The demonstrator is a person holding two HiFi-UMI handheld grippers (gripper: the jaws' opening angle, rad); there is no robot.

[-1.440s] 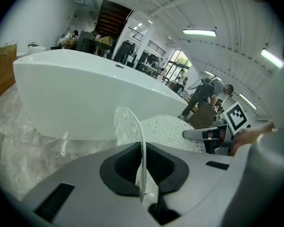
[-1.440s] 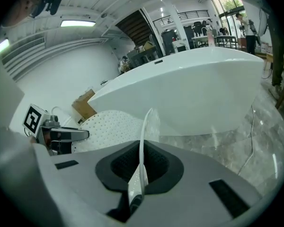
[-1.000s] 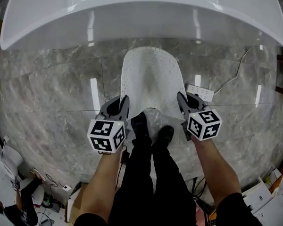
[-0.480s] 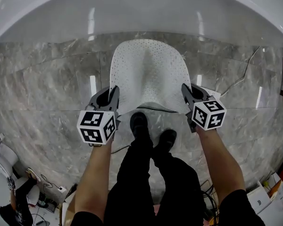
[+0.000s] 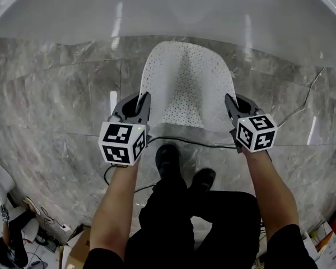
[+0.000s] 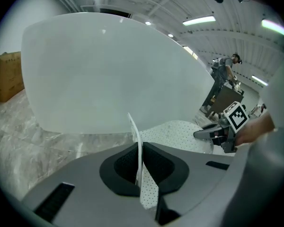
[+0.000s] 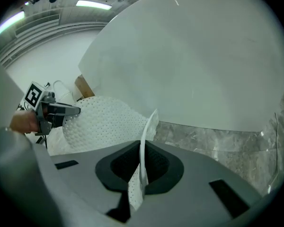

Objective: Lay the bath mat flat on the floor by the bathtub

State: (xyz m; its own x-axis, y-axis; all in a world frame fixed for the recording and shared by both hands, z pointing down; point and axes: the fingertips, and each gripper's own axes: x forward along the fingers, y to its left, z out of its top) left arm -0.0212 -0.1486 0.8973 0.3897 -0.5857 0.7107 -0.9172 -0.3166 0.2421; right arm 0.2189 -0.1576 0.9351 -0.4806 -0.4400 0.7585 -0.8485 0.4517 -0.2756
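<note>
White perforated rubber bath mat (image 5: 185, 83) hangs between both grippers, its near edge raised over the grey marble floor (image 5: 56, 111) and its rounded far end bowed down close beside the glossy white bathtub (image 5: 168, 10); floor contact not discernible. Left gripper (image 5: 144, 104) jaws pinched tight on the mat's near left corner, right gripper (image 5: 231, 103) clamped likewise on the near right corner. Person's black shoes (image 5: 168, 157) just behind the near edge.

White bath mat (image 5: 185, 83) dotted with small holes, glossy white bathtub (image 5: 173, 7), grey veined marble floor (image 5: 50, 105), black-and-white marker cubes (image 5: 122, 143).
</note>
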